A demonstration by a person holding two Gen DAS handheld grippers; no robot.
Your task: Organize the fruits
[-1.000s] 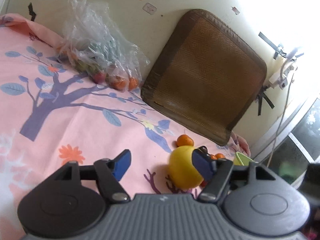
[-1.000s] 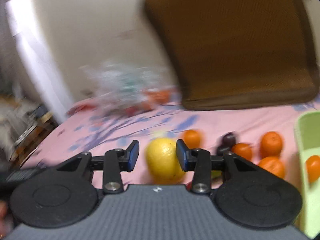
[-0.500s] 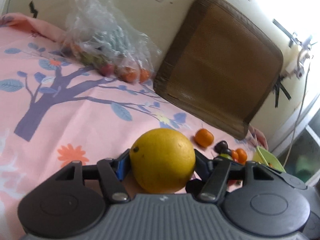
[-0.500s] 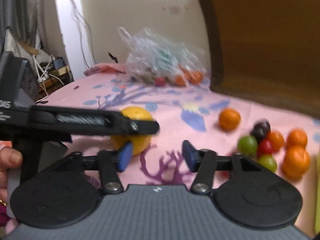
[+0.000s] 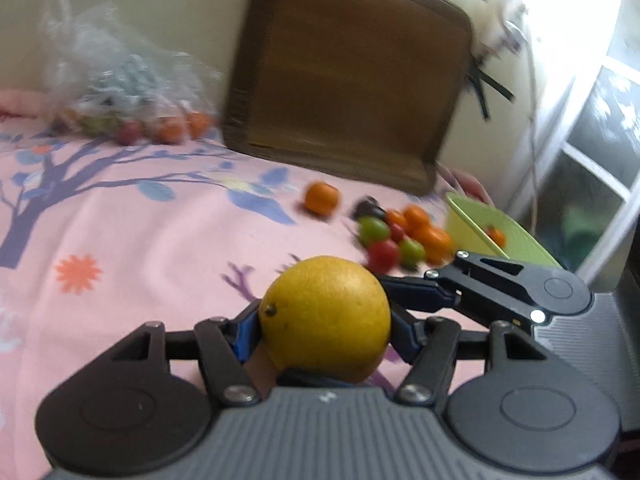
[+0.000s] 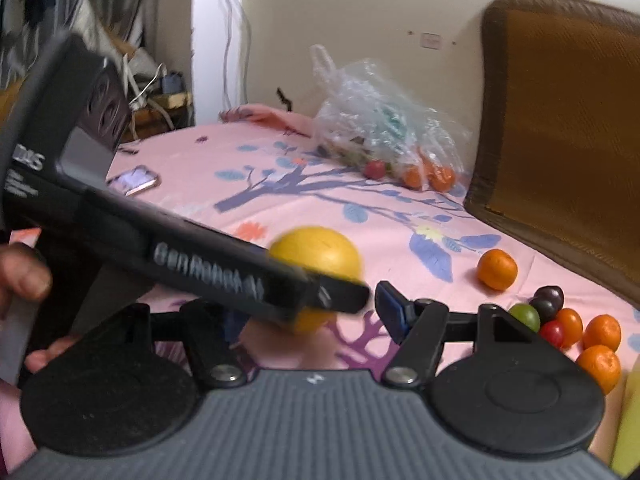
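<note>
Setting: a bed point(image 5: 120, 232) under a pink sheet printed with a purple tree, a brown cushion point(image 5: 344, 68) propped against the wall.
Left tongs point(image 5: 326, 330): pinching the big yellow citrus point(image 5: 326, 316), one blue pad on each flank; a second ago they stood spread with the fruit off to one side.
Right tongs point(image 6: 304, 314): spread, nothing between the pads; their jaws have just been opening. A second ago the same yellow citrus sat between them.
What changed: the fruit has passed from the right tongs to the left, and the view has swung toward the green bowl point(image 5: 472, 220).
Where the fruit is: in the left grip, probably lifted just off the sheet, though blur makes that hard to confirm.
Other fruit: a loose orange point(image 5: 321, 199) and a small cluster point(image 5: 400, 240) lie beside the bowl; more sits in a clear plastic bag point(image 6: 380, 128) by the wall.
Meaning for the task: the handover looks finished; placing the citrus with the others seems next.
</note>
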